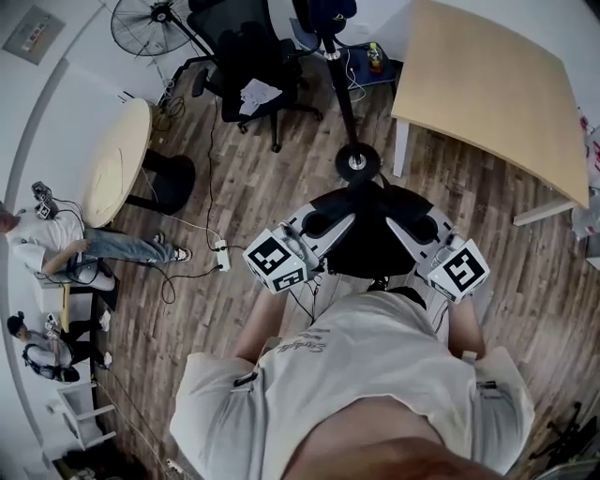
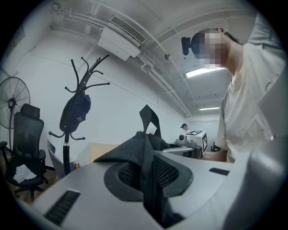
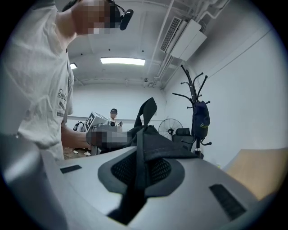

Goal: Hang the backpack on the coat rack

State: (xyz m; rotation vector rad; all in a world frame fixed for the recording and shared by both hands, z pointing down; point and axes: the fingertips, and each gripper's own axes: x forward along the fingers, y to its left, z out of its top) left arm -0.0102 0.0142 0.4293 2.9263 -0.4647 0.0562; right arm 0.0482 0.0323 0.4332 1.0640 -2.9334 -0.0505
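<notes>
The black backpack (image 1: 373,234) hangs between my two grippers in front of my body, in the head view. My left gripper (image 1: 323,227) is shut on its black fabric (image 2: 146,155), which runs down between the jaws. On the other side my right gripper (image 1: 424,229) is likewise shut on the backpack's fabric (image 3: 143,152). A strap loop (image 2: 150,117) sticks up above the bag. The black coat rack (image 1: 343,89) stands just ahead, its round base (image 1: 357,160) on the floor. A dark blue bag (image 2: 75,112) hangs on the coat rack (image 3: 194,96).
A light wooden table (image 1: 497,84) stands right of the rack. Behind the rack sits a black office chair (image 1: 248,61), with a floor fan (image 1: 145,23) beside it. At the left are a round table (image 1: 117,159), a seated person (image 1: 66,251) and cables with a power strip (image 1: 222,255).
</notes>
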